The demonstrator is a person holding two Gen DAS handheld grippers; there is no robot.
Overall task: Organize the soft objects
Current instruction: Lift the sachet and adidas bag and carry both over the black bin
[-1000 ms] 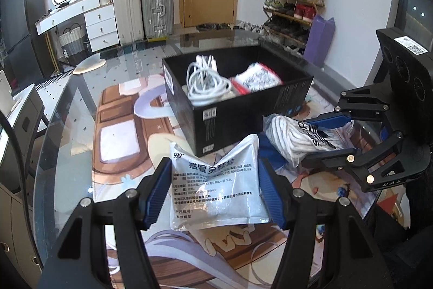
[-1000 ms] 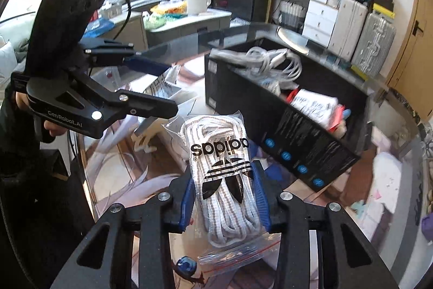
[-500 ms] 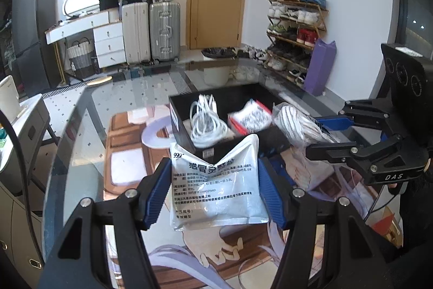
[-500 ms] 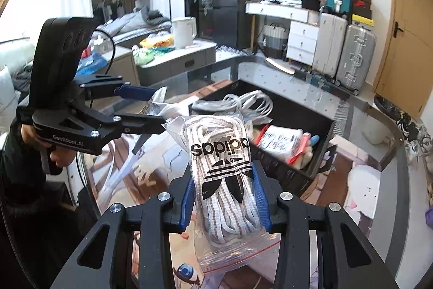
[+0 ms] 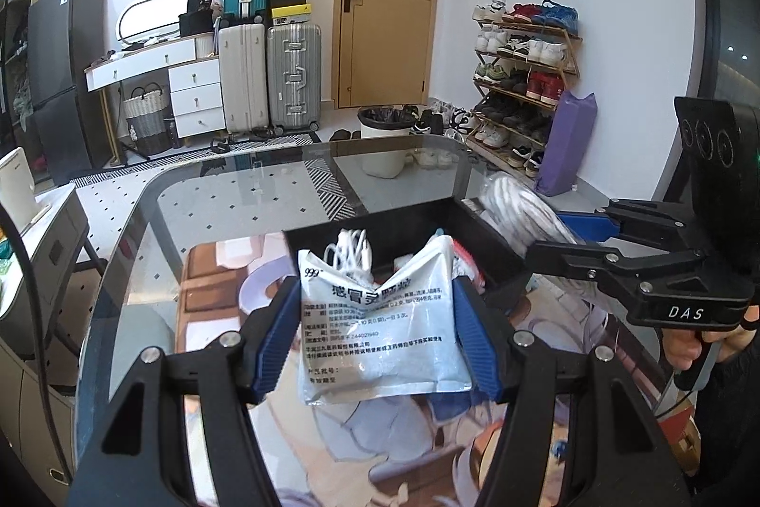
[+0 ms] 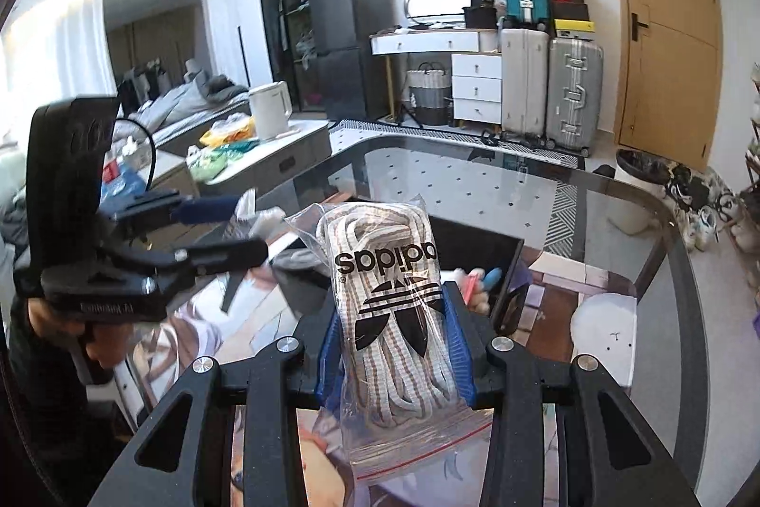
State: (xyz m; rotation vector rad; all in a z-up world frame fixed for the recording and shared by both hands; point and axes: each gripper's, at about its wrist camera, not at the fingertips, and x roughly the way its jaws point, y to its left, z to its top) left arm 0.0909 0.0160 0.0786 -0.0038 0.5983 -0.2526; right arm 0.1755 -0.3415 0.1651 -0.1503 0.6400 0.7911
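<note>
Above the glass table (image 5: 228, 193), both grippers are loaded. Left gripper (image 5: 375, 336): blue pads (image 5: 278, 340) clamped on the two side edges of a white sachet (image 5: 380, 331) with printed text, its top edge buckled into a V, bottom edge hanging below the pads, clear of the table. Right gripper (image 6: 394, 345): closed on a clear zip bag of laces (image 6: 384, 312), logo face toward the camera and upside down; bag stands roughly upright, its top rising past the fingertips, its sealed end drooping below them. Black box (image 5: 413, 222) sits on the table beyond both loads, open at the top. Inside, in the left wrist view: a coil of white cable (image 5: 349, 250) at the left, a red-and-white packet (image 5: 463, 262) at the right, both partly hidden by the sachet. Right wrist view shows a small blue item (image 6: 491, 276) by the box's right wall; identity unclear. Sachet is near the box's near wall, between camera and box. Laces bag appears in the left wrist view at the box's right corner, blurred; whether it is over the opening or just beside it I cannot tell. Printed mat (image 5: 209, 288) lies under the glass. A hand (image 5: 698, 345) grips the right tool's handle; another hand (image 6: 99, 340) grips the left tool's.
</note>
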